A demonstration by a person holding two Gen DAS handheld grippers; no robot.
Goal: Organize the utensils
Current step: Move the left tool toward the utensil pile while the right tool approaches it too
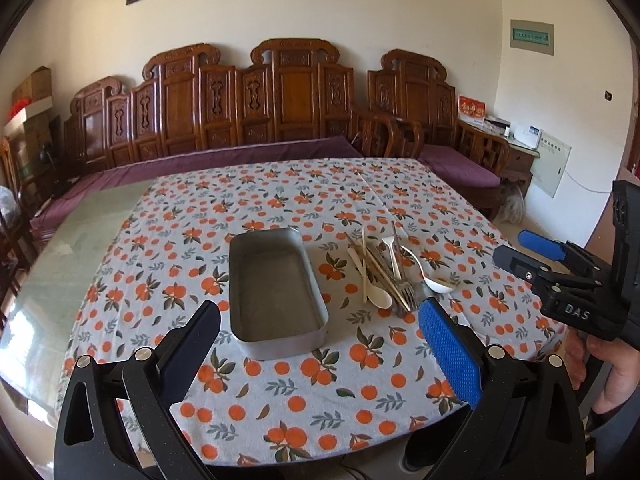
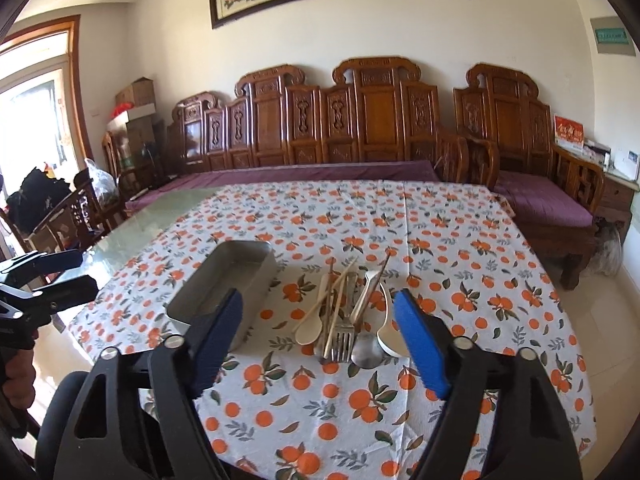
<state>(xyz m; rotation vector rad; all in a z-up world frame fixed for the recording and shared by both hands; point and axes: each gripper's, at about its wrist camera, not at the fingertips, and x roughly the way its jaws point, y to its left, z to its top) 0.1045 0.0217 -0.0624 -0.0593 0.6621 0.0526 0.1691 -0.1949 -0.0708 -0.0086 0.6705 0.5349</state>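
Observation:
A grey metal tray lies empty on the orange-print tablecloth; it also shows in the right wrist view. Right of it lies a pile of utensils: metal forks, a metal spoon, cream plastic spoons, a white ceramic spoon and chopsticks. My left gripper is open and empty, above the tray's near end. My right gripper is open and empty, just in front of the pile; it also shows in the left wrist view.
The tablecloth covers most of a glass-topped table, bare at the left. A carved wooden sofa with purple cushions stands behind it. A wooden chair and bags stand far left.

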